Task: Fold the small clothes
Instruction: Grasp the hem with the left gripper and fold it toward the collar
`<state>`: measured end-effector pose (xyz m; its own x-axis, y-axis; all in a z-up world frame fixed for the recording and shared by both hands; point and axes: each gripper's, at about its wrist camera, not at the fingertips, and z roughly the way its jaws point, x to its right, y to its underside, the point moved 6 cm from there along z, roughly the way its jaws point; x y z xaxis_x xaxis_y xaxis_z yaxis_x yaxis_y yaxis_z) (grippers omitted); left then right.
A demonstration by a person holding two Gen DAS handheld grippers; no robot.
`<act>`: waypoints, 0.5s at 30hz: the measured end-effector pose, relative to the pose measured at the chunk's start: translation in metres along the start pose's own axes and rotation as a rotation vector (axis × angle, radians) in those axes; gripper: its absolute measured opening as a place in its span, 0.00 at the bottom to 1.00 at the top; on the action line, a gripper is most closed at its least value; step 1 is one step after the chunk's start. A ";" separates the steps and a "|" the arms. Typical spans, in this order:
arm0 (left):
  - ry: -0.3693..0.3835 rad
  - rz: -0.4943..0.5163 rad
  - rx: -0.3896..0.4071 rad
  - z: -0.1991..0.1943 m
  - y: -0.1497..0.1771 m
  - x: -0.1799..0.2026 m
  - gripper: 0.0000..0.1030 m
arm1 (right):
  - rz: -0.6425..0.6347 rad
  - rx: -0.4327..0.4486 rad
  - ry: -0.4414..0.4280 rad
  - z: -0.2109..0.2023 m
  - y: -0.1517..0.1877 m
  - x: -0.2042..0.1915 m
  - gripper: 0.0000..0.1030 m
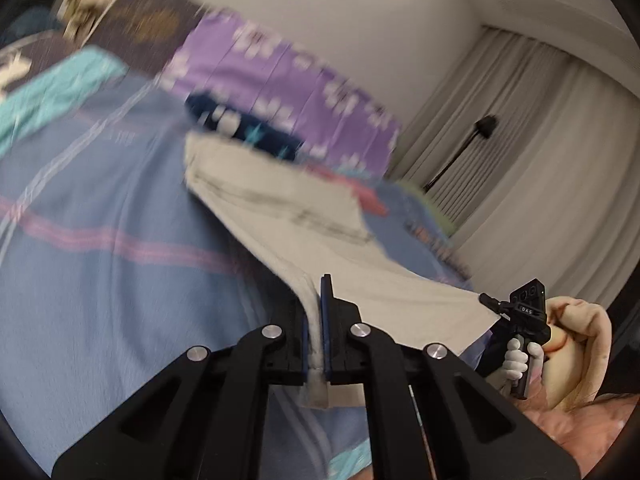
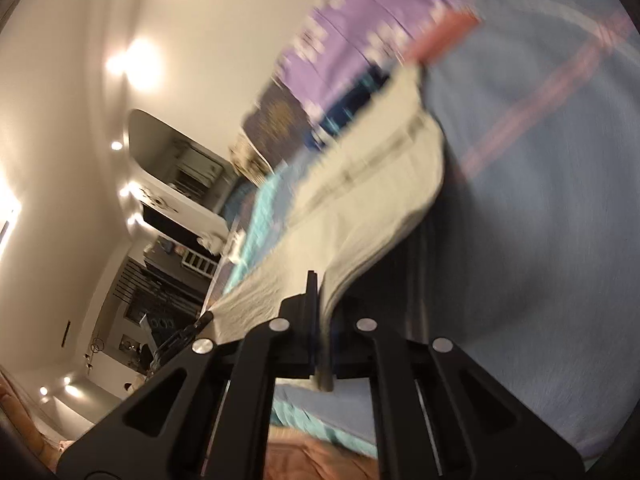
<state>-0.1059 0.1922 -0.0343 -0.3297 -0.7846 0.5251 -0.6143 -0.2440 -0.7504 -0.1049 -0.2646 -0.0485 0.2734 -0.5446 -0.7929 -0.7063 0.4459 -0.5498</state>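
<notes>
Nearest the lens in the left wrist view, the left gripper (image 1: 316, 312) has its 2 jaws pressed together on a rolled hem of the cream garment (image 1: 288, 208), a strip of which passes between the blue pads and hangs out below them; in the same view the right gripper (image 1: 490, 302) pinches the opposite near corner of that cloth, gripped by a white-gloved hand (image 1: 520, 360) beside a pale yellow sleeve (image 1: 580, 344). In the right wrist view, the right gripper (image 2: 320, 300) likewise has its jaws clamped narrow on a folded edge of the cream garment (image 2: 360, 200), several layers showing at the pads. From both pinch points the cloth stretches away taut and lifted, its near edge spanning between the 2 grippers, its far end resting on the blue bedspread (image 1: 100, 200) with pink stripes. Open bedspread lies to the left of the garment in the left view; the bed's right edge runs close beside the cloth. Beyond the far end lie a dark navy item (image 1: 240, 128) touching the garment, a red piece (image 1: 372, 200), then a purple patterned cloth (image 1: 288, 80), a brown cushion (image 1: 140, 28) and a teal fabric (image 1: 52, 92). Farthest stand the wall, pale curtains (image 1: 520, 140) and a black stand (image 1: 460, 152); motion blur hides finer detail
</notes>
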 end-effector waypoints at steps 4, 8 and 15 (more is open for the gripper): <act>0.052 0.065 0.100 -0.037 -0.014 0.042 0.04 | -0.076 0.104 -0.050 -0.048 -0.014 -0.034 0.04; 0.052 0.069 0.162 -0.079 -0.002 0.064 0.04 | -0.151 0.200 -0.040 -0.105 -0.006 -0.062 0.04; 0.037 0.027 0.089 -0.032 0.001 0.051 0.04 | -0.117 0.140 0.069 -0.073 -0.016 -0.034 0.04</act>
<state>-0.1459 0.1702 0.0044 -0.3728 -0.7704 0.5172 -0.5395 -0.2735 -0.7964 -0.1506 -0.3053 0.0065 0.2996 -0.6434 -0.7045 -0.5731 0.4690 -0.6720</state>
